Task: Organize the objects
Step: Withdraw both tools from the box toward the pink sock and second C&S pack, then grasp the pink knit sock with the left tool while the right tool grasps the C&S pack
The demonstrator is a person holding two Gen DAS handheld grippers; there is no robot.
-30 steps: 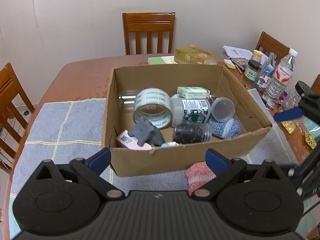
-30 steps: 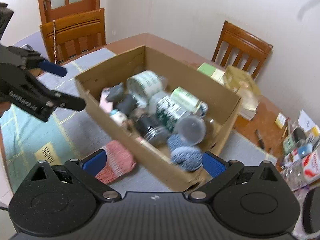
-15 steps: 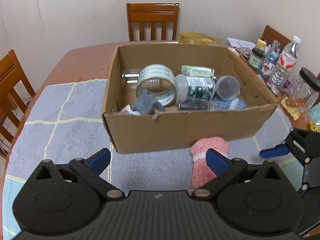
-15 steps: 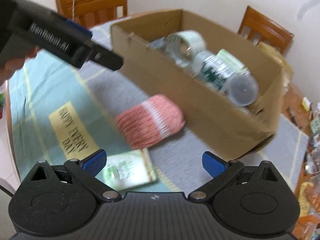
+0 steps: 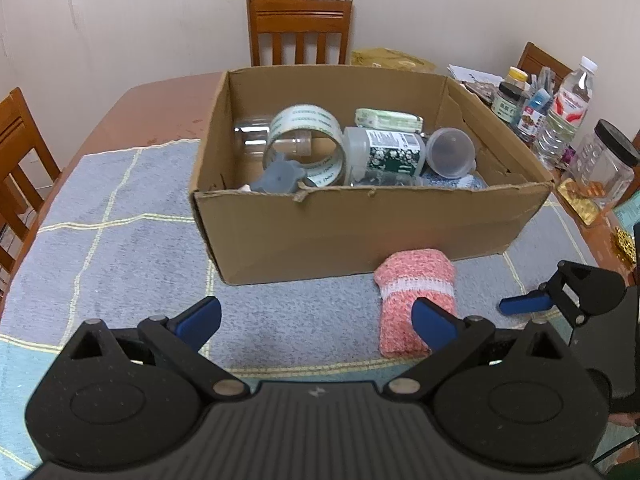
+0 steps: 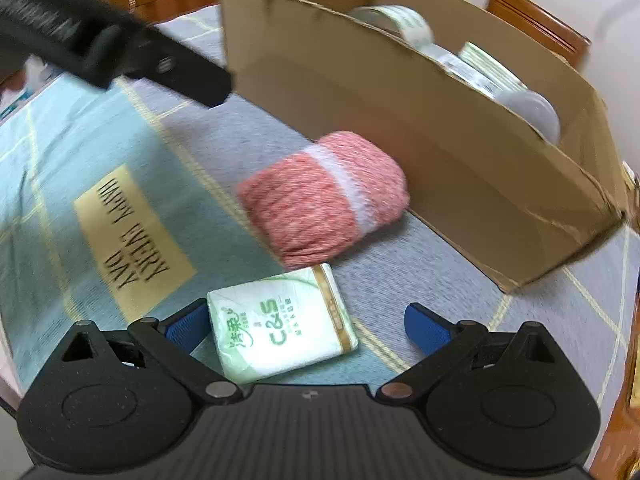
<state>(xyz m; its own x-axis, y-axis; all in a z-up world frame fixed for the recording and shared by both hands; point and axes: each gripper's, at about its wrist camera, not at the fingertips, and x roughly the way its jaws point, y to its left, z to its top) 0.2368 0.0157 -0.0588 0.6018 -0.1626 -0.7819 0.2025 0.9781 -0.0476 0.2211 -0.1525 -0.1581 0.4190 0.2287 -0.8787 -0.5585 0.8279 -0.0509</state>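
An open cardboard box [image 5: 360, 232] [image 6: 460, 128] stands on the mat, holding a tape roll [image 5: 308, 140], a white jar [image 5: 384, 152], a clear cup [image 5: 450, 154] and other small items. A pink rolled sock [image 5: 416, 300] [image 6: 324, 196] lies on the mat just in front of the box. A green-and-white tissue pack [image 6: 280, 328] lies nearer, between the fingers of my right gripper [image 6: 308, 326], which is open and low over it. My left gripper [image 5: 316, 318] is open and holds nothing, short of the box. The right gripper's fingers [image 5: 524, 304] show at the left view's right edge.
A blue-grey checked mat [image 5: 120, 248] covers the wooden table [image 5: 152, 108]. Bottles and jars [image 5: 560, 120] crowd the table's right side. Wooden chairs [image 5: 300, 28] stand behind and to the left. A yellow label patch [image 6: 128, 240] is printed on the mat.
Both grippers have pulled back from the box and dropped lower. The right gripper has come down over the tissue pack, and the pink sock now lies ahead of it.
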